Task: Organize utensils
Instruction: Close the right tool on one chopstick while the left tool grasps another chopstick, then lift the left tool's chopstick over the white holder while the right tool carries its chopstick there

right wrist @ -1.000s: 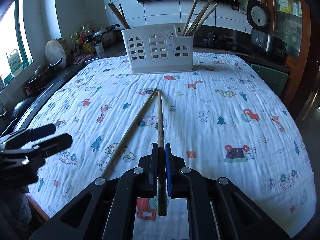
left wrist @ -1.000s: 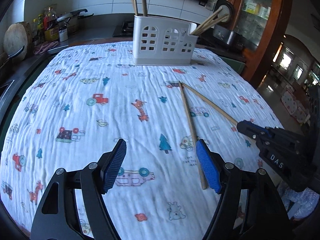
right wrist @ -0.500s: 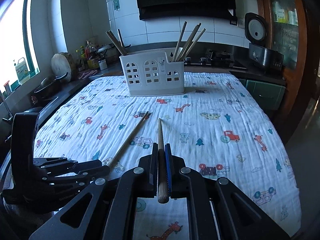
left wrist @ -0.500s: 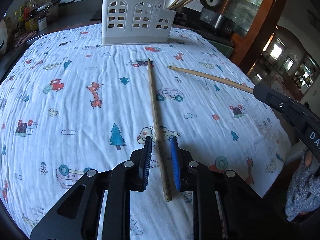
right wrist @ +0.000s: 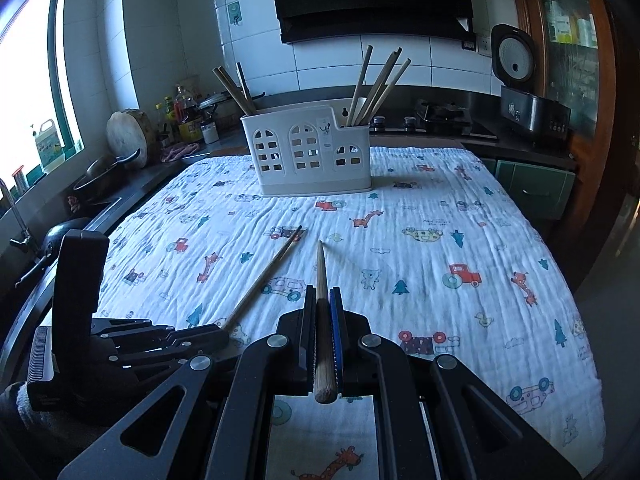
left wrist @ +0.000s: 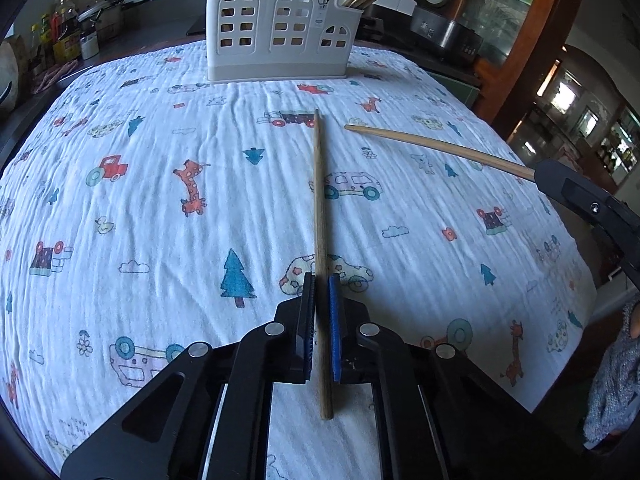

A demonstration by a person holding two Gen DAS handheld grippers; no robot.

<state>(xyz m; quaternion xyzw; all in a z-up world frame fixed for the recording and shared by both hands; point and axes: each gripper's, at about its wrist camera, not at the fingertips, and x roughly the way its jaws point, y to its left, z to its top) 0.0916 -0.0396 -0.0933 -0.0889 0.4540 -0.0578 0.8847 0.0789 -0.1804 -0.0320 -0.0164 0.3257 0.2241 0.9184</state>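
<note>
My left tool (left wrist: pixel 320 312) has just closed and is clamped on a chopstick (left wrist: pixel 319 208), a plain, slim, light-brown wooden stick that narrows toward its far tip. It lies along the cloth with its long axis running straight away from me toward the utensil holder (left wrist: pixel 276 28), thick end poking back behind my blue pads. To its right, my right tool (right wrist: pixel 323 320) is pinched tight on a second chopstick (right wrist: pixel 321 280) of the same wood; it is raised off the cloth and points forward toward the holder too, blunt butt nearest the camera. In the left wrist view that stick slants in from the right edge, tip aimed left.

The white holder, with arched window cut-outs, stands upright at the far side, chopsticks leaning out of its left and right compartments. The counter is covered by a crinkled white cloth (left wrist: pixel 120 240) printed with giraffes, trucks, cars and trees. Beyond: bottles and pans by the window on the left, white wall tiles, a stove, a rice cooker (right wrist: pixel 516 76) on the right.
</note>
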